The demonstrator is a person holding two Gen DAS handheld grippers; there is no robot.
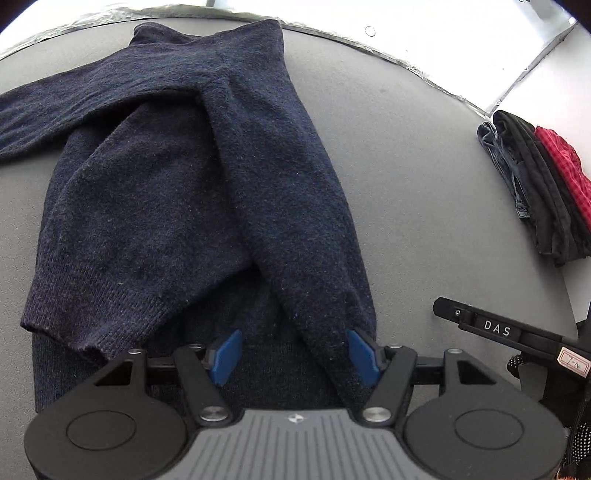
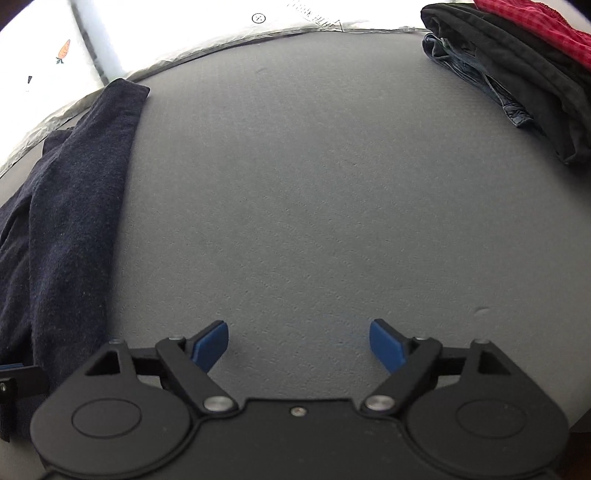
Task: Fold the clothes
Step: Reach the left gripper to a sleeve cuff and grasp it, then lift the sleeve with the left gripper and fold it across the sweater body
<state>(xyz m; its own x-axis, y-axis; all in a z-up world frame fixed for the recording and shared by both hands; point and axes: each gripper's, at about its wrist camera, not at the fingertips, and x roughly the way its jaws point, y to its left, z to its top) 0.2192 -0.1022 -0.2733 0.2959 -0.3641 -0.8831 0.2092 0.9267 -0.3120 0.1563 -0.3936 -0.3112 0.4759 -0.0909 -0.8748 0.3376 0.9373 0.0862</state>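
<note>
A navy knit sweater (image 1: pixel 177 192) lies on the grey table (image 1: pixel 406 184), its right sleeve (image 1: pixel 295 221) folded across the body towards the hem. My left gripper (image 1: pixel 293 354) is open over the hem, and the sleeve's cuff lies between its blue pads (image 1: pixel 225 356), touching the right one. In the right wrist view the sweater's edge (image 2: pixel 70 206) lies at the left. My right gripper (image 2: pixel 299 347) is open and empty over bare table (image 2: pixel 314 184), to the right of the sweater. It shows in the left wrist view as a black finger marked DAS (image 1: pixel 495 326).
A stack of folded clothes (image 1: pixel 543 188), denim, black and red check, sits at the table's far right; it also shows in the right wrist view (image 2: pixel 517 62). The table's far edge borders a bright white surface (image 2: pixel 184 33).
</note>
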